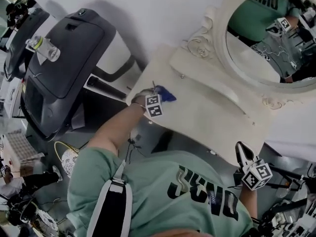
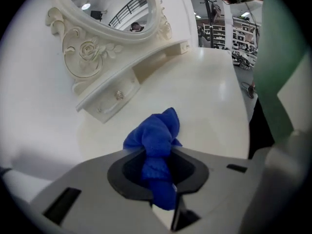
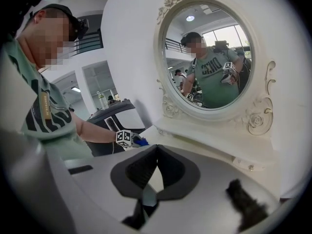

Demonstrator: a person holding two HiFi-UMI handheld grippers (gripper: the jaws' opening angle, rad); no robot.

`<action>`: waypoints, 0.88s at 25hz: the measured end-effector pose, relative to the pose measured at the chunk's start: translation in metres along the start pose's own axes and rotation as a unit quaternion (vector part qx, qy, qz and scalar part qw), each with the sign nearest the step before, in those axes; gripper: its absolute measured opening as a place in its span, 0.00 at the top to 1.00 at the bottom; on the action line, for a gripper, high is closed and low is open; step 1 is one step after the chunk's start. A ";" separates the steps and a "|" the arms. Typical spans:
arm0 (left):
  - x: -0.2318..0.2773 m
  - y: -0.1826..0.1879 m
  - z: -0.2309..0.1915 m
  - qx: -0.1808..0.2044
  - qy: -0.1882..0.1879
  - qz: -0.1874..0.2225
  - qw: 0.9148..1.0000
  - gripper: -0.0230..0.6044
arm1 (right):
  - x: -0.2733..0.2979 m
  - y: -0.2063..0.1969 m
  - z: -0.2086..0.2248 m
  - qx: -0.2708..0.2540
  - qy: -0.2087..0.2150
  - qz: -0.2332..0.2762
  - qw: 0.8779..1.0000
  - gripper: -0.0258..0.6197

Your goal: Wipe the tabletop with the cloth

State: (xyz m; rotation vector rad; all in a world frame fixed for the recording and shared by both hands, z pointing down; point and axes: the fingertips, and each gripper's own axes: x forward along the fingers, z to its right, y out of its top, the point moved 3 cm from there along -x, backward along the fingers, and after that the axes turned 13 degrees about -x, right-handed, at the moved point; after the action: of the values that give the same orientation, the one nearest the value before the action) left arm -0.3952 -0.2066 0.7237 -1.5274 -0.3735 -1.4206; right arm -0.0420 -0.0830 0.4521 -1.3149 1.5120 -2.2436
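At tabletop (image 1: 207,112) left end, left claw (image 2: 160,152) clamped on blue cloth (image 2: 155,130), partly hidden; right claw (image 3: 155,150) tips together.

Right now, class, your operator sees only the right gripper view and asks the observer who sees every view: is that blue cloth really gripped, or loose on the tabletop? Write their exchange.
Observer: Gripped. The left gripper view shows the left gripper with its jaws shut on the blue cloth, a bunch of it sticking out past them.
Operator: Where on the tabletop is it?
Observer: The head view puts it at the left end of the tabletop, near the front edge. I cannot tell whether it touches.
Operator: And my right gripper?
Observer: The head view shows the right gripper near the front right corner, at the opposite end from the cloth.
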 end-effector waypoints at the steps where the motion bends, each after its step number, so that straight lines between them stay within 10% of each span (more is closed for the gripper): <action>1: -0.011 -0.014 0.021 -0.008 -0.001 -0.005 1.000 0.82 | -0.010 -0.006 -0.006 -0.005 0.005 0.003 1.000 0.94; 11: -0.087 -0.147 0.242 -0.180 -0.044 -0.089 0.979 0.81 | -0.147 -0.105 -0.019 -0.008 0.010 0.051 0.999 0.94; 22: -0.029 0.055 0.044 -0.088 0.072 0.014 0.993 0.81 | -0.126 -0.093 0.010 0.026 -0.027 0.050 0.998 0.94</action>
State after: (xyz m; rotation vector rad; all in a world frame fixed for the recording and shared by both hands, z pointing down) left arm -0.3349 -0.1870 0.6813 -1.5526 -0.1406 -1.5644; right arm 0.0741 0.0230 0.4545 -1.2462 1.4575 -2.1549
